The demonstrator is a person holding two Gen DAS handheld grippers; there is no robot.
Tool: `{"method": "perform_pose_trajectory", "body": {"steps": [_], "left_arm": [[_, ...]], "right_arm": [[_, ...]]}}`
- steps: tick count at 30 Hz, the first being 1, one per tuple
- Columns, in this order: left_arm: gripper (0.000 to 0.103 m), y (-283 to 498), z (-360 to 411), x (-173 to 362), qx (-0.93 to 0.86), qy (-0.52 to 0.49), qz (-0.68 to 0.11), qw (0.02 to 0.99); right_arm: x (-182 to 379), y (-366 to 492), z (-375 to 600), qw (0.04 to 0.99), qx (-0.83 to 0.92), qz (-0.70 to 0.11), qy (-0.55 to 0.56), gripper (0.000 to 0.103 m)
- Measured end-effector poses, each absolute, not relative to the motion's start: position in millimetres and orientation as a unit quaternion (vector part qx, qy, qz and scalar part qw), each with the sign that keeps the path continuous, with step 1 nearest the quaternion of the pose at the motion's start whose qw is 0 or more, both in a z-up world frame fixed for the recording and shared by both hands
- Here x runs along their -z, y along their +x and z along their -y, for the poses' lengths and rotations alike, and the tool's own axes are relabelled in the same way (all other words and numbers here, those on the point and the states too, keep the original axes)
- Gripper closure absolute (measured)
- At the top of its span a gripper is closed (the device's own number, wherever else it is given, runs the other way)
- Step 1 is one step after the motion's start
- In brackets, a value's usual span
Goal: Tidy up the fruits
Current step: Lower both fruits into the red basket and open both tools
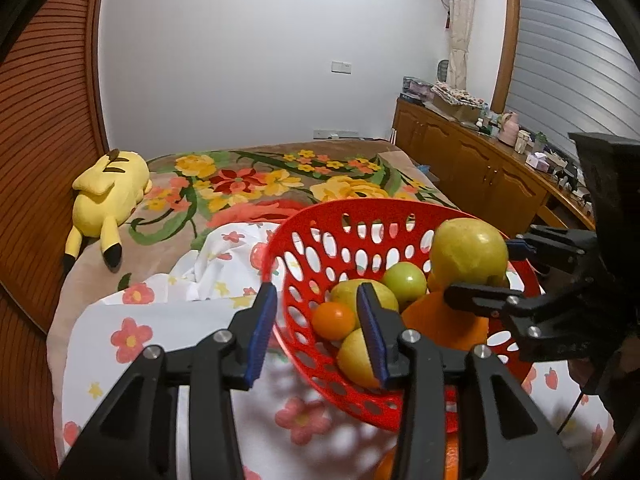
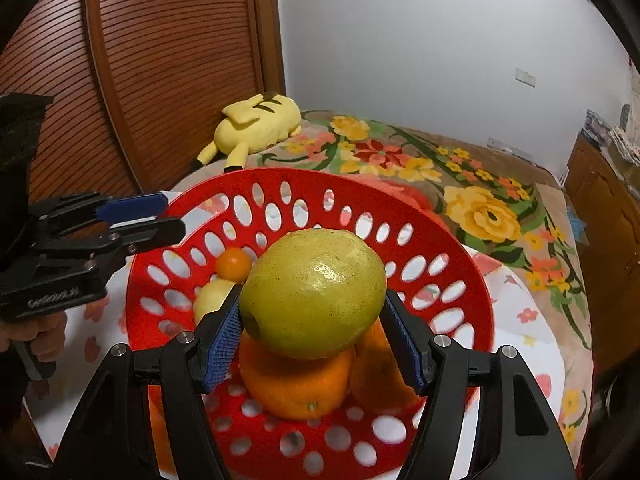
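Right gripper (image 2: 312,340) clamps large yellow-green fruit (image 2: 314,292) above red basket (image 2: 472,280); left gripper (image 1: 316,332) open astride the rim. Risk: smooth round fruit slipping, scattering oranges (image 2: 296,384)
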State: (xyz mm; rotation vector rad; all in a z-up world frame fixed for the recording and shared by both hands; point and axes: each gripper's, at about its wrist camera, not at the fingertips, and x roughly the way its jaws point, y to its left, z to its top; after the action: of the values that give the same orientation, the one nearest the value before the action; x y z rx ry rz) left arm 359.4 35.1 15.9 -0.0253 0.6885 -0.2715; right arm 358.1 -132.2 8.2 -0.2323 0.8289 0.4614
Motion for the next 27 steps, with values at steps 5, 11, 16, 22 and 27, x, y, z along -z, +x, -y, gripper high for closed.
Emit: {"method": "perform_pose_trajectory", "body": {"steps": [5, 11, 16, 22, 27], "left_arm": [[0.062, 358.9, -41.3, -20.1, 0.136, -0.019, -0.333, 0.933], [0.062, 357.7, -46.7, -26.9, 0.139, -0.020, -0.326, 0.935], [0.062, 356.6, -50.6, -31.0, 0.138, -0.023, -0.321, 0.937], [0.062, 355.6, -52.3, -32.5, 0.137, -0.023, -0.320, 0.937], [0.062, 353.7, -55.3, -33.9, 0.135, -0.022, -0.319, 0.938]], "right_arm": [[-3.5, 376.8, 119.5, 0.875, -0.217, -0.414, -0.127, 0.034], [3.4, 389.0, 114.6, 0.869, -0.210, -0.430, -0.128, 0.034], [7.3, 392.2, 113.2, 0.865, -0.208, -0.438, -0.127, 0.034], [9.7, 392.5, 112.5, 0.864, -0.205, -0.442, -0.128, 0.035], [-3.3, 390.1, 116.0, 0.875, -0.211, -0.421, -0.110, 0.036]]}}
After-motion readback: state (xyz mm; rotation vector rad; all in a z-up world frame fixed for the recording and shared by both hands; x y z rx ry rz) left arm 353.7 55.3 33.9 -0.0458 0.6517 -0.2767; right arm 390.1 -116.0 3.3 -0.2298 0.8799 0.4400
